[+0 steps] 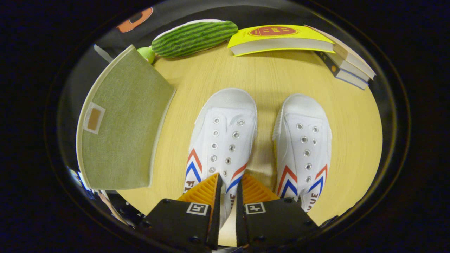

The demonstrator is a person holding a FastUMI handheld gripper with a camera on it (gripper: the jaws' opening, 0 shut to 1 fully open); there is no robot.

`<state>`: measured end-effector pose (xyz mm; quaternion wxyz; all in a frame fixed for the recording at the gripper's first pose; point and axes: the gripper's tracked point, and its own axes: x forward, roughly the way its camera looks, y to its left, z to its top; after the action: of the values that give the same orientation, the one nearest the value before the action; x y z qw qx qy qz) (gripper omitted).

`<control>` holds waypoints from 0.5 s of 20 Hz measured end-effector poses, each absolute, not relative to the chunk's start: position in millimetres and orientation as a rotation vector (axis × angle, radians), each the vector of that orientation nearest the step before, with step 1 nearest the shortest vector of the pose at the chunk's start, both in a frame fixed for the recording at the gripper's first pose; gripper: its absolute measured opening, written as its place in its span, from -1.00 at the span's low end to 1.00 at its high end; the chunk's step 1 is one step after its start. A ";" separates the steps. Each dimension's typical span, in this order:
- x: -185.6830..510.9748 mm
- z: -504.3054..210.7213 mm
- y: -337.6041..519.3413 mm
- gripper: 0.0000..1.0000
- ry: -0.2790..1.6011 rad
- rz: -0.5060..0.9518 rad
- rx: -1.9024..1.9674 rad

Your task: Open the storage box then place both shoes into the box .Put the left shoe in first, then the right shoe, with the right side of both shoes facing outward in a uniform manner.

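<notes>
Two white canvas shoes with red and blue chevrons stand side by side on the round wooden table (267,77), toes pointing away from me. My gripper (230,184) is shut on the left shoe (225,133): its two fingers pinch the shoe's right side wall near the heel opening. The right shoe (304,140) sits a short gap to the right, untouched. The storage box (119,126), green fabric with cream trim and a small label tab, stands to the left of the shoes. I see one flat fabric face of it and cannot tell whether it is open.
A green striped plush toy (193,37) lies at the far side of the table, behind the box. A yellow book (281,38) and a stack of books (348,63) lie at the far right. Bare tabletop lies between the shoes' toes and the books.
</notes>
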<state>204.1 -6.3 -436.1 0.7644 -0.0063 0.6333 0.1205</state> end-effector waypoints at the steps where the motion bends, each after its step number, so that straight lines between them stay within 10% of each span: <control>1: 204.8 -432.3 -6.4 -0.55 1.375 0.268 0.042; 4: 207.9 -428.1 -15.7 -0.87 1.326 0.256 0.153; 10: 207.2 -378.7 -21.6 -0.88 1.222 0.232 0.135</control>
<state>207.2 -21.6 -378.7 0.8107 0.0631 0.5719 0.1084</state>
